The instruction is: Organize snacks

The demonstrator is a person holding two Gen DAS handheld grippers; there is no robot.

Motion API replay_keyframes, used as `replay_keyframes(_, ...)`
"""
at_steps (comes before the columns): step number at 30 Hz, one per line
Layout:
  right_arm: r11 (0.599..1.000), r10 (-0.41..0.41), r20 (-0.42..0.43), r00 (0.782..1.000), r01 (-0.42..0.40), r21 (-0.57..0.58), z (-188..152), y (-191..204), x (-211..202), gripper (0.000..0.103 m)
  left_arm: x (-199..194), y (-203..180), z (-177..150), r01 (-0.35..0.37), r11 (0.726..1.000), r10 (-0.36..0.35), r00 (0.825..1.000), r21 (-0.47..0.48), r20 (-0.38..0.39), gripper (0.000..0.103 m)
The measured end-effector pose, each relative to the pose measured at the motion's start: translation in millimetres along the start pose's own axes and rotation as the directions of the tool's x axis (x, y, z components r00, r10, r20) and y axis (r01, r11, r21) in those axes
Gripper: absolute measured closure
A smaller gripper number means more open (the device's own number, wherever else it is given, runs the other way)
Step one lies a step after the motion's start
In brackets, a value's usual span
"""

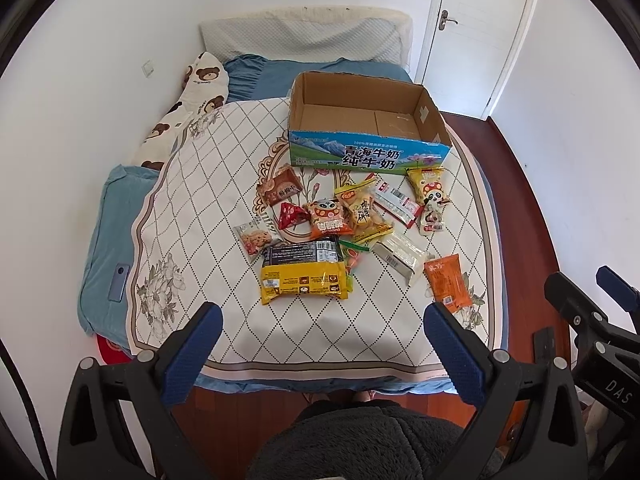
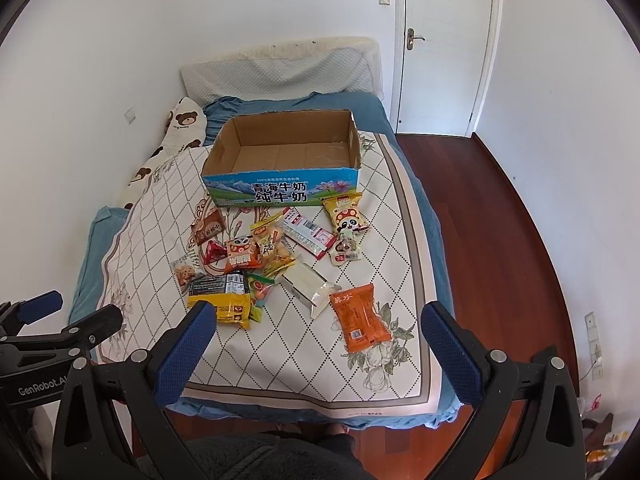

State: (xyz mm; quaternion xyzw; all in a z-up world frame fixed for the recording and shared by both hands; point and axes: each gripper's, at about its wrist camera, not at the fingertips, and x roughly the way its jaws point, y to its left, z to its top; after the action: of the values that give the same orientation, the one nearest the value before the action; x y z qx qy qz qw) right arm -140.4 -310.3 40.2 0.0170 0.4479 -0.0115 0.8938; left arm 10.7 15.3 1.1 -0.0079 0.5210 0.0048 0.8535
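We are at the start step — no snack is in the box yet. Both claws, left claw (image 1: pixel 320 314) and right claw (image 2: pixel 316 312), are spread wide and grip nothing. The snack pile (image 1: pixel 340 224) lies on the bed (image 2: pixel 280 360) just ahead of both claws; the cardboard box (image 1: pixel 360 116) stands beyond it. The orange packet (image 2: pixel 360 320) lies nearest the right claw — a likely first pick, calling for a descent and a flat pinch.
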Motion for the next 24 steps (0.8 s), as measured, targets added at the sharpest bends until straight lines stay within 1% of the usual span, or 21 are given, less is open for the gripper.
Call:
replay_keyframes(20,1.0,0.005,-0.007,1.0,-0.005,0.008,1.0,1.8,2.2,0.0,4.7,2.1,1.6,0.002,1.0,-0.002,1.0,0.0,0.0,0.0)
replay_keyframes(24,1.0,0.007,-0.011,1.0,-0.007,0.009,2.5,8.4,3.9,0.0,6.1,7.3,2.3,0.004,1.0,-0.004,1.0,-0.006,-0.002,0.0)
